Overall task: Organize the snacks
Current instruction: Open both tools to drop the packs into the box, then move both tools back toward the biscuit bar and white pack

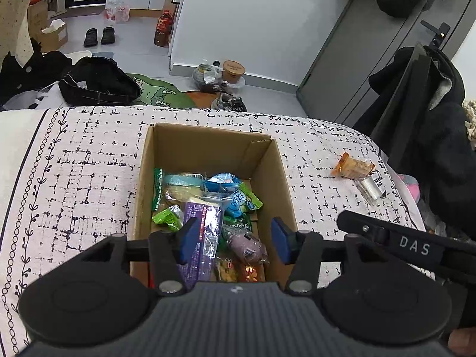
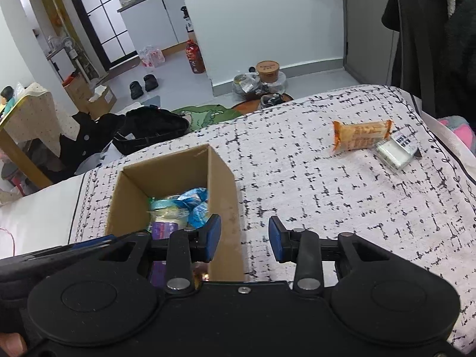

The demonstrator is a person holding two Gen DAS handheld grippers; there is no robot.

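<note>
My left gripper [image 1: 235, 239] gapes empty over the box [image 1: 276, 160]; right gripper [image 2: 244, 239] open, empty, beside it. Orange packet [image 2: 361, 134] lies right of the box.

I see an open cardboard box [image 1: 205, 145] upright on the patterned cloth, holding mixed snack packets: a purple pack [image 1: 203, 232], green [image 1: 168, 217] and blue [image 1: 221, 180] wrappers. Well apart, to its right, an orange-wrapped snack [image 2: 361, 135] lies flat, touching a silver packet [image 2: 397, 148] at its right end
</note>
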